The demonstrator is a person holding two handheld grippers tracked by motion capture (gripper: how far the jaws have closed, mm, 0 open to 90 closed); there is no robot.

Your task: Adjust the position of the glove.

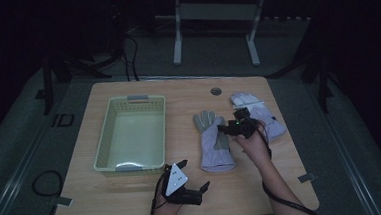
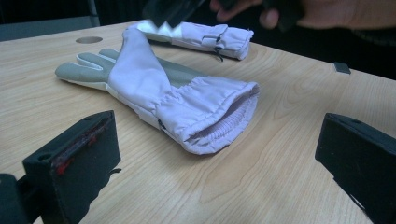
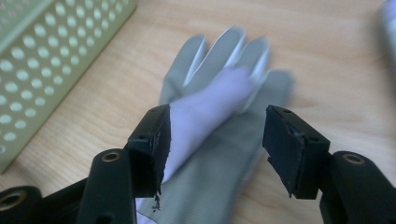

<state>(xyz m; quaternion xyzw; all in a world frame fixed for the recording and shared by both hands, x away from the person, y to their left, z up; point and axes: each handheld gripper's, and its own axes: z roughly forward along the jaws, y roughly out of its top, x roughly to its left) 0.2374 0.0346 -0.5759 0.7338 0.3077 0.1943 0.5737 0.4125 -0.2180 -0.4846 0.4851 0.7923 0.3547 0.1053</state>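
A lilac glove (image 1: 214,142) with a grey palm lies flat mid-table, fingers pointing away and cuff toward the front edge. In the left gripper view the glove (image 2: 154,79) has a lilac fold raised across its palm. My right gripper (image 1: 225,128) hovers over its upper part, open; in the right gripper view that fold of the glove (image 3: 224,93) runs between the jaws of my right gripper (image 3: 219,135) and brushes the left one. My left gripper (image 1: 193,175) rests open near the front edge, and in its own view the left gripper (image 2: 215,163) faces the cuff from a short distance.
A pale green perforated basket (image 1: 128,99) stands empty on the left half of the table; its wall (image 3: 42,60) is close to the glove. A second lilac glove (image 1: 264,117) lies at the right, behind my right hand. A round cable hole (image 1: 216,91) sits near the far edge.
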